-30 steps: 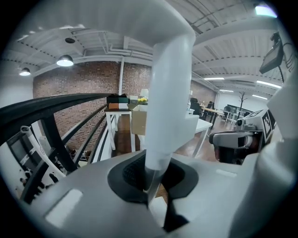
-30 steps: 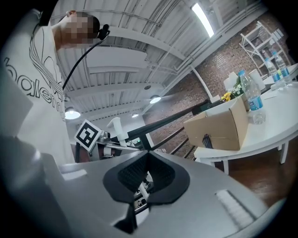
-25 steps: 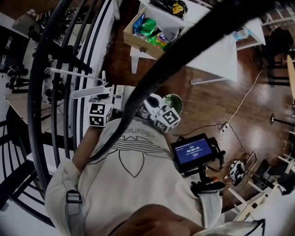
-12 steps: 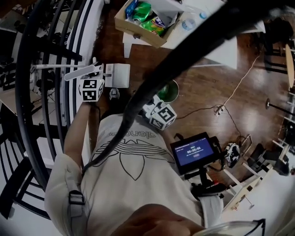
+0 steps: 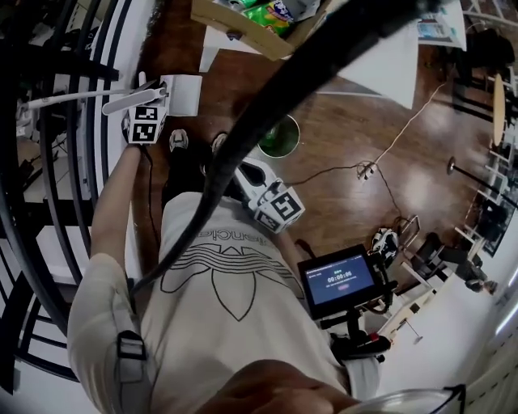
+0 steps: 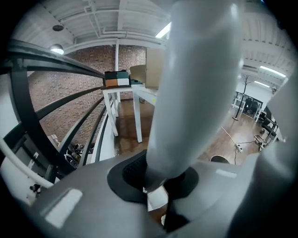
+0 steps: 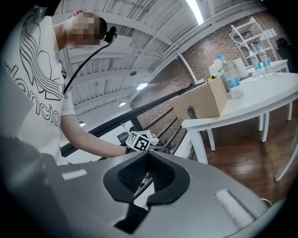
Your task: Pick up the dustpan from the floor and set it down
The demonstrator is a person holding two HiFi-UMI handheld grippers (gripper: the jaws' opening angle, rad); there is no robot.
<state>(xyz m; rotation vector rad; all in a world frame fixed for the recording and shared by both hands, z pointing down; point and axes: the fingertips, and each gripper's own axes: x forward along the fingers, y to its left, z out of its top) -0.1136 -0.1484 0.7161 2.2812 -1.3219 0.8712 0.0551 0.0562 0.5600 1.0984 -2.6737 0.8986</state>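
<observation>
In the head view the white dustpan [image 5: 184, 95] hangs just above the wooden floor beside the railing, its long pale handle [image 5: 133, 102] reaching left. My left gripper [image 5: 146, 121] is shut on that handle. In the left gripper view the handle [image 6: 195, 83] rises thick and grey from between the jaws and hides much of the room. My right gripper [image 5: 249, 176] is at the person's front, near the torso, apart from the dustpan. In the right gripper view its jaws [image 7: 148, 179] stand shut with nothing between them, and the left gripper's marker cube [image 7: 139, 141] shows beyond.
A black curved railing [image 5: 89, 162] runs along the left. A green bin [image 5: 279, 136] stands on the floor ahead of the person's shoes [image 5: 180, 139]. A white table [image 5: 380, 57] carries a cardboard box [image 5: 243, 20] of snack bags. A cable and power strip [image 5: 368, 170] lie to the right.
My left gripper has sunk toward the floor with the dustpan, moving up and left in the head view. The right gripper has shifted slightly and turned a little.
</observation>
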